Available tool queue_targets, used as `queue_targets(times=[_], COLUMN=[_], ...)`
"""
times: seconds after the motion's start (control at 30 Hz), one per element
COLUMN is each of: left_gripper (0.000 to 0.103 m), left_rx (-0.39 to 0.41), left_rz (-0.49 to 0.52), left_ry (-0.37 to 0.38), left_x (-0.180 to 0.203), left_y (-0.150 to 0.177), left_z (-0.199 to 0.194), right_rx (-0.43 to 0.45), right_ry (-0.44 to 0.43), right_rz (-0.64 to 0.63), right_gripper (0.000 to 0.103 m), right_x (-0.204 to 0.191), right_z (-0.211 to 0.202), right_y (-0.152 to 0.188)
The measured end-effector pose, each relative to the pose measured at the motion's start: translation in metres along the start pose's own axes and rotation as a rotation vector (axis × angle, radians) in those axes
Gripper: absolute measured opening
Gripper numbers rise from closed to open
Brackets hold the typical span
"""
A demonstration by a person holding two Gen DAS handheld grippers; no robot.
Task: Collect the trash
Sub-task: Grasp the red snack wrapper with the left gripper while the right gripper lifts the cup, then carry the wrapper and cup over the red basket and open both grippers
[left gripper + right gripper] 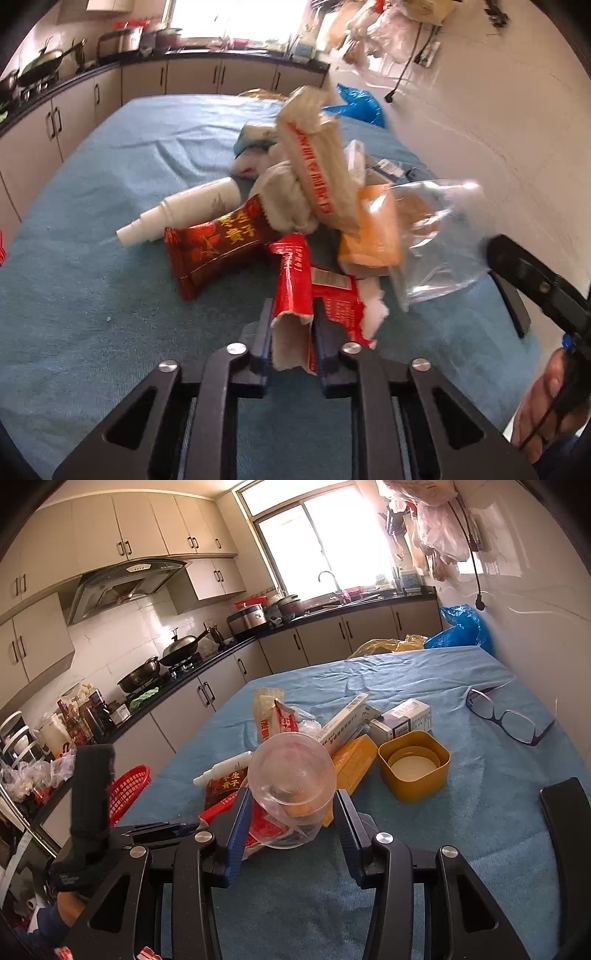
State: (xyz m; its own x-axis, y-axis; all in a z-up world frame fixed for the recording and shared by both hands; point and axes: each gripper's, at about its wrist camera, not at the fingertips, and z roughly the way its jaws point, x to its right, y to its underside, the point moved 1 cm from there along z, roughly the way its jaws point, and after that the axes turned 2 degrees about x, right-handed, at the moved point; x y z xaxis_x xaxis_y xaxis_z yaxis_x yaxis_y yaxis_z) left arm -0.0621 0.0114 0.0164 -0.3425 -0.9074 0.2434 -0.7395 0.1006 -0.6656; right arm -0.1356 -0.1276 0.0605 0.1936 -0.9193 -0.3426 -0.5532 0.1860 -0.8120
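Left wrist view: white bottle (188,212) lies far left of pile on blue cloth (74,295). Dark red snack packet (218,247) just beside it. Left gripper (291,332) pinches torn red wrapper (291,291), near centre. Tall white wrapper (317,166) sticks up behind. Orange box (373,232), clear plastic bag (439,236) to right.

Right wrist view: red basket (129,790) at left table edge. Right gripper (291,814) spread, fingers flanking clear plastic cup (291,779); contact unclear. Yellow container (413,764) right of cup. Glasses (509,716) far right.
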Motion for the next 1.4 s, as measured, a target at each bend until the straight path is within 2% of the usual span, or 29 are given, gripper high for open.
queue_targets(times=[0.13,0.57,0.77,1.0,1.23,1.4], left_gripper=[0.014,0.014,0.014,0.014,0.014,0.014], left_rx=[0.045,0.157,0.216,0.275,0.309,0.316], left_rz=[0.012,-0.061,-0.103,-0.157,-0.225,-0.271], left_ry=[-0.025,-0.061,-0.122,-0.212,-0.316,-0.387], left_x=[-0.001,-0.041,-0.069,-0.110,-0.162,-0.197], left_y=[0.002,0.010,0.009,0.010,0.016,0.022], left_z=[-0.017,-0.082,-0.114,-0.151,-0.179,-0.192], right_rx=[0.005,-0.023,-0.054,-0.108,-0.151,-0.215], right_ry=[-0.007,-0.056,-0.102,-0.189,-0.239,-0.298], right_rz=[-0.017,-0.096,-0.120,-0.174,-0.220,-0.253], right_gripper=[0.048,0.048,0.048,0.048,0.048,0.048], right_x=[-0.005,-0.041,-0.060,-0.112,-0.158,-0.209], right_z=[-0.003,0.006,0.018,0.046,0.076,0.117], right_y=[0.001,-0.002,-0.006,-0.018,-0.030,-0.032])
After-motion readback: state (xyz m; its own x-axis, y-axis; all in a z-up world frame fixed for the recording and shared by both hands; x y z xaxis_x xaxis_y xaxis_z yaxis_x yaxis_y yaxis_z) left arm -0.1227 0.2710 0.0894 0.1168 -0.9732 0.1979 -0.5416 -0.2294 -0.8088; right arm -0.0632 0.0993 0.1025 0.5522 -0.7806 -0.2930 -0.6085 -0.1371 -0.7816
